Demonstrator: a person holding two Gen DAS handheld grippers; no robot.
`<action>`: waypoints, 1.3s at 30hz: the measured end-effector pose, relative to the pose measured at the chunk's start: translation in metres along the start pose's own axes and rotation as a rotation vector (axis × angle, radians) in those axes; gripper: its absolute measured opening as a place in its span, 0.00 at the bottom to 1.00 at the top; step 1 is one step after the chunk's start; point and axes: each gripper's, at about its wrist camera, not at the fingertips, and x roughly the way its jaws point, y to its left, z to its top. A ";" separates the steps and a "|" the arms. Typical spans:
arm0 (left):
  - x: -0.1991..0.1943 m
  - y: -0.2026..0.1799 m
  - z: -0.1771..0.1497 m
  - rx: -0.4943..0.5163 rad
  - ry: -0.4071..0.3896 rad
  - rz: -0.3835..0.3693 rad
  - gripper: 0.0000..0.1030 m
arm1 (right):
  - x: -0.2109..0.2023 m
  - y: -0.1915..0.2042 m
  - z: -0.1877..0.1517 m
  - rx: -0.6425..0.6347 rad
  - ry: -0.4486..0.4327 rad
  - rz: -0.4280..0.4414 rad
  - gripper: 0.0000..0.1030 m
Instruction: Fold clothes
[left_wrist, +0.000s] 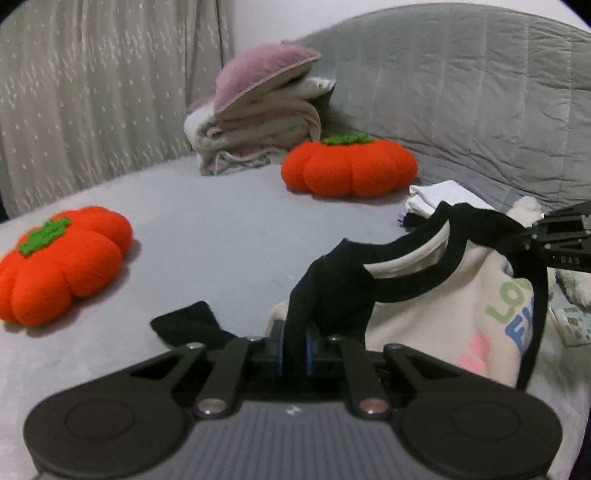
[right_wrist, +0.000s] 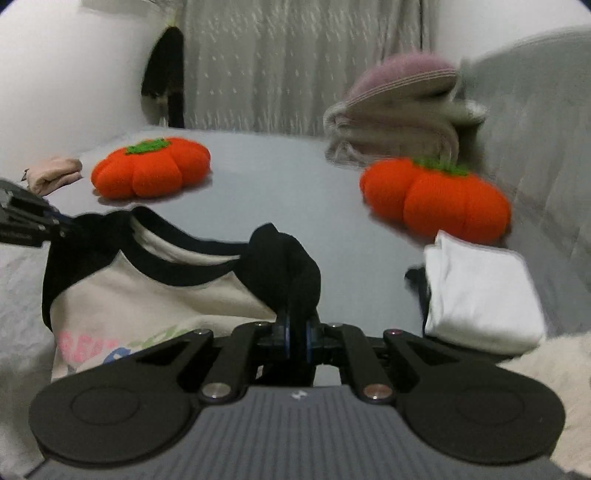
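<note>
The jaws of the left gripper (left_wrist: 295, 350) are clenched on the black shoulder fabric of a cream sweatshirt with black neckband, black sleeves and pastel lettering (left_wrist: 436, 302); the cloth bunches between the blue-edged pads. The jaws of the right gripper (right_wrist: 297, 343) are likewise clamped on the opposite black shoulder of the same garment (right_wrist: 140, 291).

The sweatshirt hangs between the two grippers, its neckband sagging in a curve from one to the other, so its width runs from gripper to gripper and its body drops toward the bed. Each gripper is at its own shoulder, neither nearer than the other; the next move likely depends on keeping that line taut and level while the body is laid flat.

A black sleeve end (left_wrist: 192, 325) rests on the grey bed sheet (left_wrist: 229, 229). Further out lie two orange plush pumpkin cushions (left_wrist: 349, 166), a folded white garment (right_wrist: 480, 291), and a stack of folded pink and beige blankets (left_wrist: 255, 118). A quilted grey headboard (left_wrist: 461, 92) and a pale patterned curtain (left_wrist: 92, 92) close the room.
</note>
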 end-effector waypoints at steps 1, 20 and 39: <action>-0.005 0.002 -0.001 -0.003 0.000 0.002 0.11 | -0.006 0.004 -0.001 -0.015 -0.026 0.000 0.08; -0.075 0.005 -0.036 -0.013 -0.143 -0.075 0.11 | -0.106 0.044 0.048 -0.220 -0.401 -0.098 0.07; -0.034 -0.021 -0.030 -0.035 -0.194 -0.064 0.03 | -0.122 0.057 0.074 -0.321 -0.485 -0.098 0.06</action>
